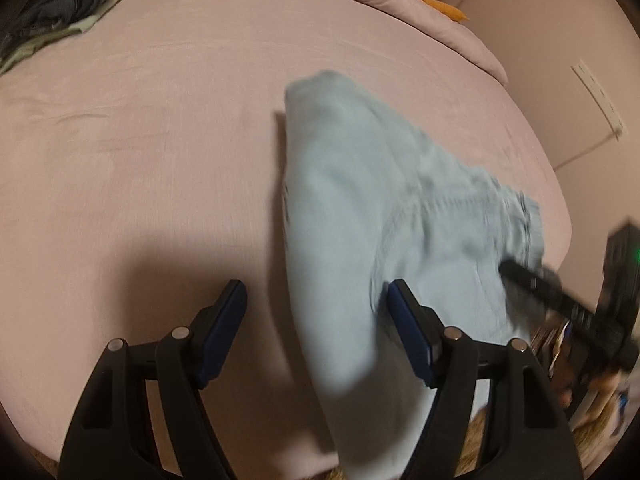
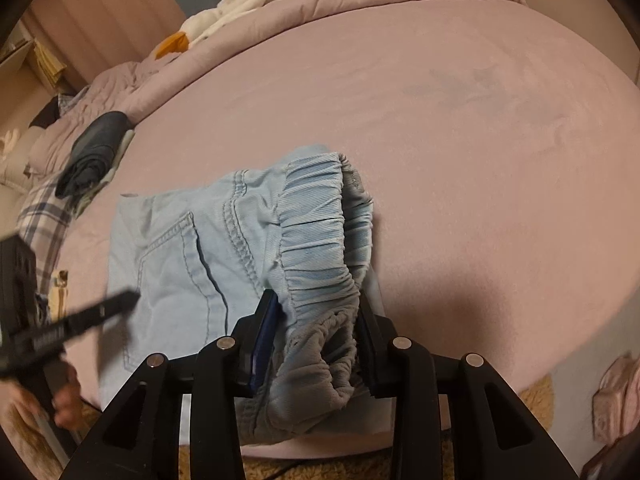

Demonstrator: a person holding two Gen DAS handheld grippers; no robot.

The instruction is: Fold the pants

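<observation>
Pants (image 2: 192, 256) lie lengthwise away from the clamped right fingers (image 2: 362, 332) at the waistband (image 2: 320, 240); left fingers (image 1: 234, 316) spread, empty.

The right hand-held gripper (image 2: 316, 336) is clamped on the elastic waistband of the pants (image 2: 192, 256). The left hand-held gripper (image 1: 316, 292) hangs spread wide over the pants' folded edge, gripping nothing.

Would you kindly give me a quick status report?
Left gripper open, empty. Right gripper shut on pants at waistband. Pants on bed, partly folded. Nothing obstructing.
</observation>
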